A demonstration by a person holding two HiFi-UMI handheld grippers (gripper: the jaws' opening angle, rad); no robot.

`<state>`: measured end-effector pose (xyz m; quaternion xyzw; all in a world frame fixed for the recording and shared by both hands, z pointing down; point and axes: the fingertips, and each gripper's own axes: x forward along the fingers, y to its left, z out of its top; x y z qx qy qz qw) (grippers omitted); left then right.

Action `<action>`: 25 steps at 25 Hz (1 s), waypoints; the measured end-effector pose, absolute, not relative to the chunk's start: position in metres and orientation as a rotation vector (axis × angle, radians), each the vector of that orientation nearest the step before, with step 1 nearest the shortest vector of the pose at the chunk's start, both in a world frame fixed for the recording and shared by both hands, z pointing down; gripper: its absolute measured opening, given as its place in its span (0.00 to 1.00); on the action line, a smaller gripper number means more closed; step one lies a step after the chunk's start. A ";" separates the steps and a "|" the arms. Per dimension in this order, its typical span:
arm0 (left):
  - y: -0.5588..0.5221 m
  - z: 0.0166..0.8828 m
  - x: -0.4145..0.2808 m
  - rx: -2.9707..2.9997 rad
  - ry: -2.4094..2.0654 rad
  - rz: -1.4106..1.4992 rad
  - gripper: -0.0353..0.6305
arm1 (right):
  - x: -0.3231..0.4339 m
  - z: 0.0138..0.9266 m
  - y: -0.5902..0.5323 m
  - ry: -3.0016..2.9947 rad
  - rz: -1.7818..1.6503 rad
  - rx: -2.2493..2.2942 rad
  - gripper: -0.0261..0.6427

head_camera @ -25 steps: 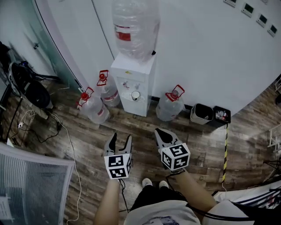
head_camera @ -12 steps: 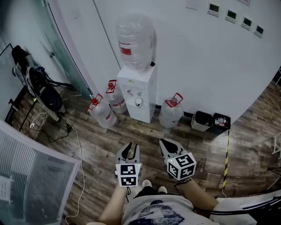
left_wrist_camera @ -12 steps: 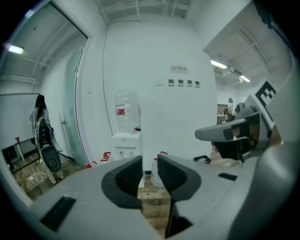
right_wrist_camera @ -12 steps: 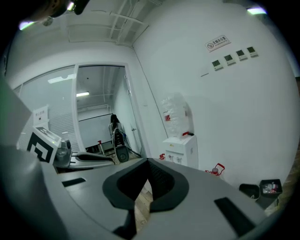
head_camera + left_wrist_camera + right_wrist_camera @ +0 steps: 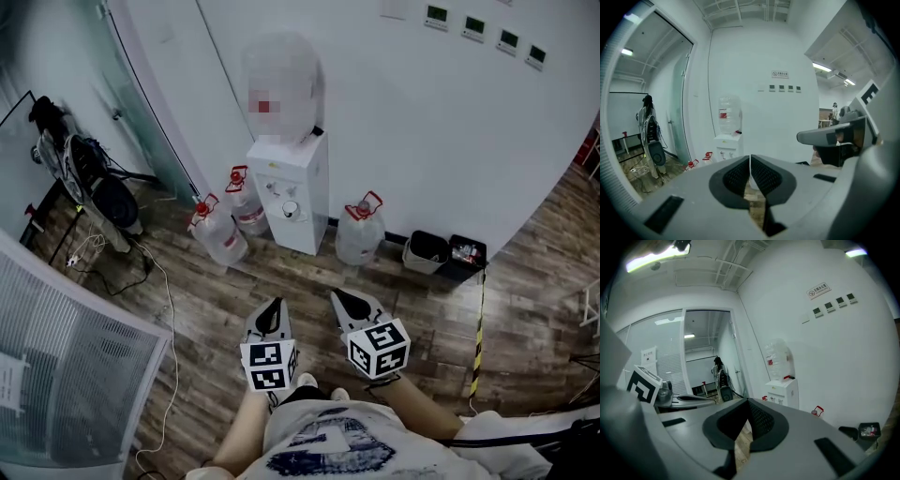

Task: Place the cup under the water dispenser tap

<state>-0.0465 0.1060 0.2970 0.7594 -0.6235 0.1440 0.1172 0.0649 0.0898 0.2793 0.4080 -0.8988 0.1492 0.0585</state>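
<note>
Pointing toward water dispenser (image 5: 292, 195): left gripper (image 5: 273, 305) just closed empty, right gripper (image 5: 337, 297) closed.

floor (image 5: 422, 309): wood planks | dispenser (image 5: 305, 214): smooth white plastic | wall (image 5: 422, 141): matt

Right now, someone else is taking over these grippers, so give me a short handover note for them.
The left gripper: jaws have just closed, nothing between them.
The right gripper: shut, empty.
Both are held well back from the water dispenser.
The cup sits in the dispenser's recess, below the tap.
Done: the cup looks placed.
Left: nothing obvious; check up close that it sits squarely under the tap.
</note>
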 end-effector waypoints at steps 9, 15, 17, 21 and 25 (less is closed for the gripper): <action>0.113 0.289 -0.039 2.225 -1.834 0.405 0.13 | 0.071 0.272 0.099 -2.738 0.438 1.242 0.07; 0.116 0.291 -0.038 2.230 -1.815 0.412 0.13 | 0.066 0.270 0.102 -2.750 0.442 1.229 0.07; 0.117 0.293 -0.038 2.225 -1.812 0.416 0.13 | 0.066 0.272 0.102 -2.747 0.446 1.226 0.07; 0.119 0.299 -0.035 2.214 -1.809 0.422 0.13 | 0.067 0.277 0.104 -2.737 0.452 1.214 0.07; 0.118 0.298 -0.033 2.219 -1.809 0.424 0.13 | 0.068 0.276 0.101 -2.737 0.433 1.210 0.07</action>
